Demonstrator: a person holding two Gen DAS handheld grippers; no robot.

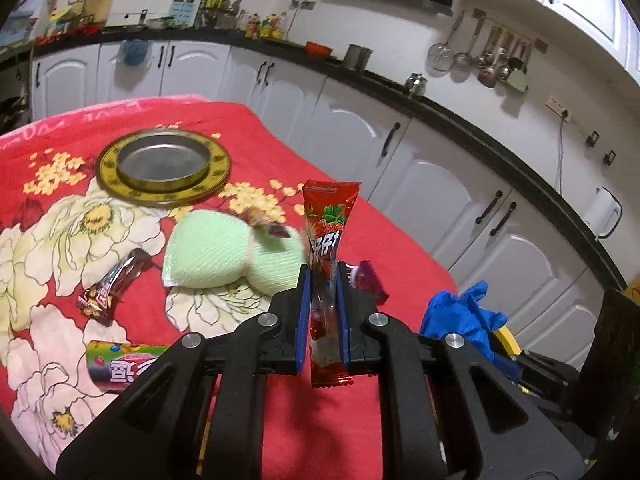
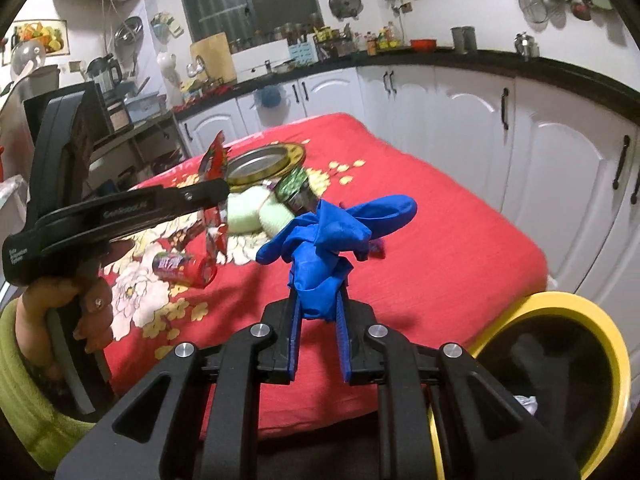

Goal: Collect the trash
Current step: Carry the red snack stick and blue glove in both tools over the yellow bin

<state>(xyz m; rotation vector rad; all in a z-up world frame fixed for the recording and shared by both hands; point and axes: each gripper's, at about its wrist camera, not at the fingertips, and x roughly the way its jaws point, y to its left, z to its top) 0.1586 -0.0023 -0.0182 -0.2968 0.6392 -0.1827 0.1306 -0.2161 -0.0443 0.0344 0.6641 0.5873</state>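
Observation:
My left gripper (image 1: 324,276) is shut on a red strawberry snack wrapper (image 1: 329,216) that stands upright above the red flowered tablecloth (image 1: 260,128). The right wrist view shows the same left gripper (image 2: 222,192) from the side, lifted off the table with the red wrapper (image 2: 214,156) in it. My right gripper (image 2: 318,300) is shut on a crumpled blue glove (image 2: 332,232), held above the cloth; the blue glove (image 1: 460,316) also shows at the right of the left wrist view. A yellow-rimmed bin (image 2: 568,302) stands low beside the table's right edge.
On the cloth lie a round yellow-rimmed tin (image 1: 164,164), two pale green sponges (image 1: 212,256), a brown candy wrapper (image 1: 108,292), a candy tube (image 1: 120,364), a purple wrapper (image 1: 370,280) and a green wrapper (image 2: 294,184). White cabinets (image 1: 440,184) line the far side.

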